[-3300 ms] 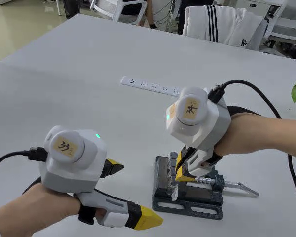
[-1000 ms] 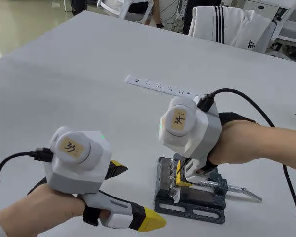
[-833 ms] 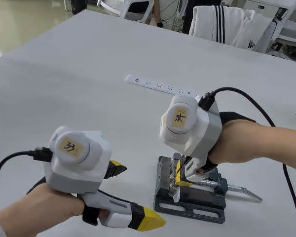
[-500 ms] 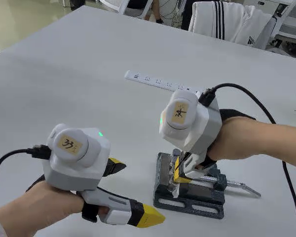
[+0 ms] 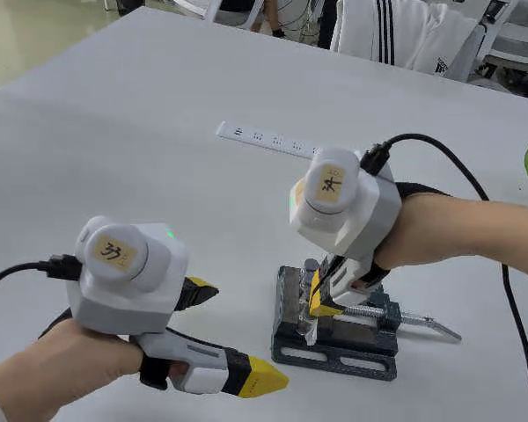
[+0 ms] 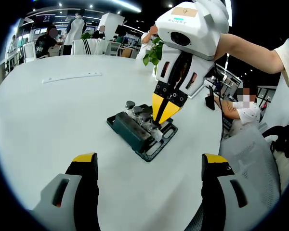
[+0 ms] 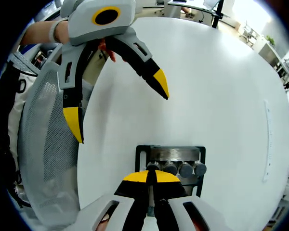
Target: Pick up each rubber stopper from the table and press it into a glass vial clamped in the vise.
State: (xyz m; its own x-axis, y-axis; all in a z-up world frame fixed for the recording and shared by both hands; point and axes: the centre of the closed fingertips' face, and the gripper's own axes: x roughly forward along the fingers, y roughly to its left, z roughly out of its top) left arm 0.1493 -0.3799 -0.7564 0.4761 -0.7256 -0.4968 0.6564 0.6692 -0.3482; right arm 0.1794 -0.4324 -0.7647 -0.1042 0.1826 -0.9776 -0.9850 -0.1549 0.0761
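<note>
Four dark stoppers (image 7: 185,169) are sitting in the vials (image 6: 131,109) clamped in the vise (image 5: 334,359), so the task is probably nearing its end. The right gripper (image 5: 321,306), jaws closed, is still pressing at the end stopper above the vise, having barely shifted. The left gripper (image 6: 149,157) is waiting wide open beside the vise.

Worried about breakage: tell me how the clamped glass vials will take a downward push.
Being glass, the vials are probably brittle under a skewed push. Clamped in the vise, they likely won't tip. The vise sits flat on the table, so should stay put.
</note>
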